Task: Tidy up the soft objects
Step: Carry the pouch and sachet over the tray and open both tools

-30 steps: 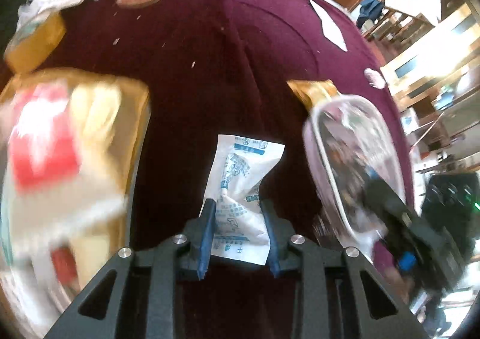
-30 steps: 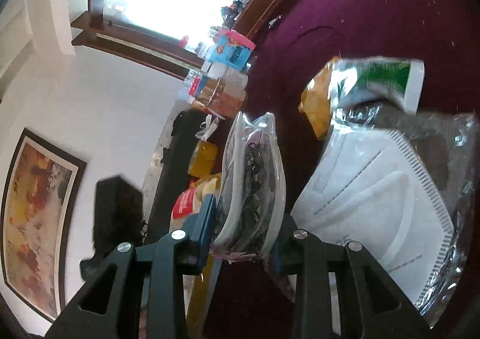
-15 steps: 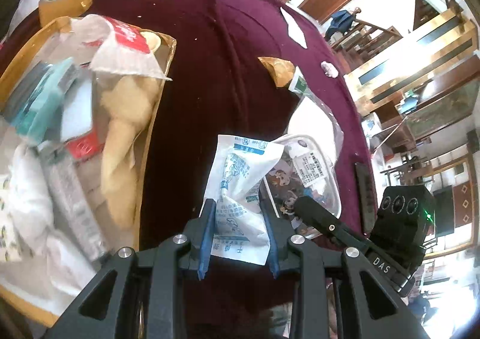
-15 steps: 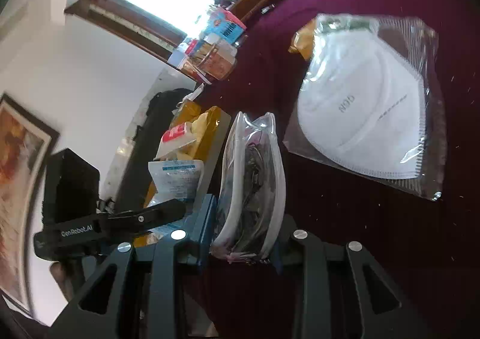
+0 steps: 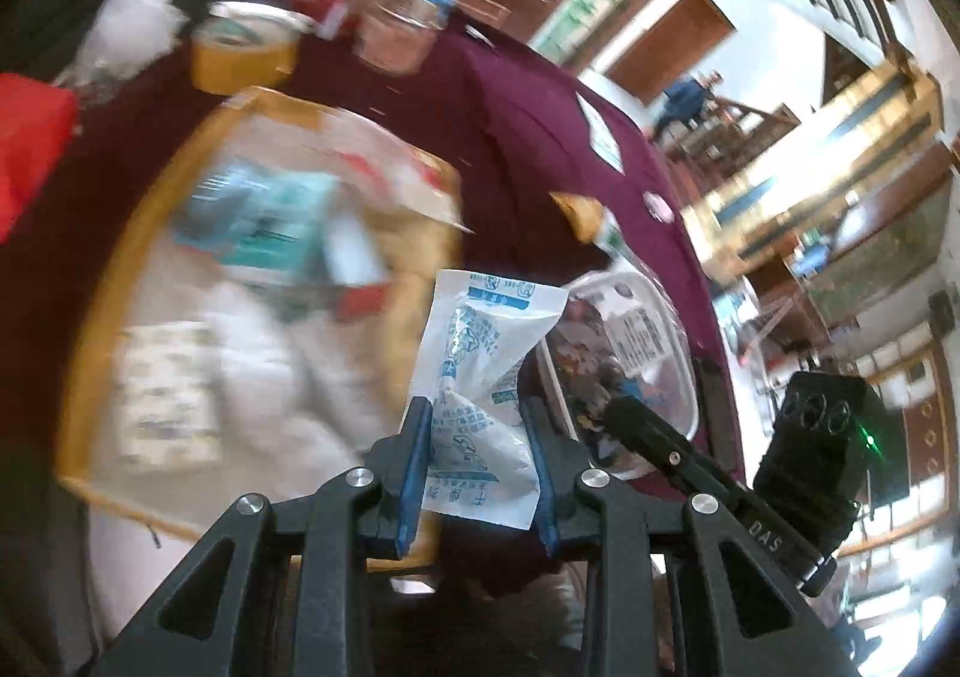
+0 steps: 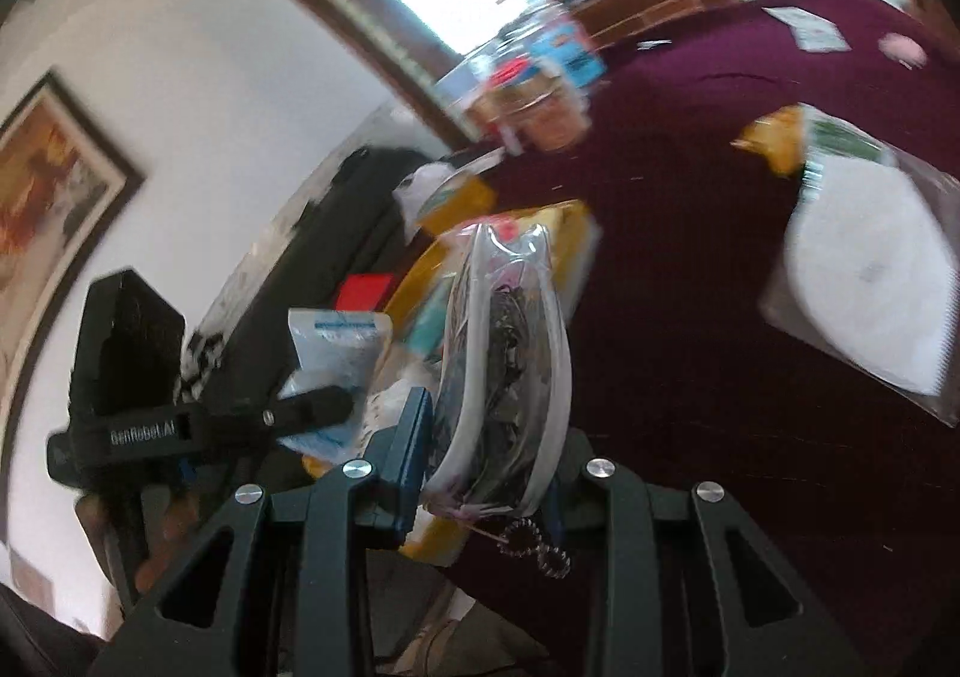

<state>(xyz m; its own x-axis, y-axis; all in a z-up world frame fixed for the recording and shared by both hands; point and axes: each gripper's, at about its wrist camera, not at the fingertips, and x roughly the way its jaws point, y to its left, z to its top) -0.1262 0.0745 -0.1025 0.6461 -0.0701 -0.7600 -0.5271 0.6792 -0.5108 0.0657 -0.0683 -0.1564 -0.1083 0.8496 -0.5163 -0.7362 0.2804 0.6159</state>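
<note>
My left gripper (image 5: 477,437) is shut on a white and blue packet (image 5: 480,377), held in the air by the right rim of a yellow tray (image 5: 102,317) full of soft packets. My right gripper (image 6: 486,437) is shut on a clear oval pouch (image 6: 504,365) with dark contents, held edge-on; the pouch also shows in the left wrist view (image 5: 624,365), to the right of the packet. The left gripper and its packet (image 6: 336,347) show in the right wrist view, left of the pouch. A bagged white mask (image 6: 870,281) lies on the maroon tablecloth (image 6: 690,209).
A tape roll (image 5: 243,50), jars (image 5: 396,35) and a red box (image 5: 30,137) stand at the table's far side. A yellow-green snack bag (image 6: 780,143) lies beyond the mask. White slips (image 5: 603,137) lie on the cloth.
Both grippers have drawn back and up toward the near table edge, each still holding its item. The tray now sits left of the packet; the views are motion-blurred.
</note>
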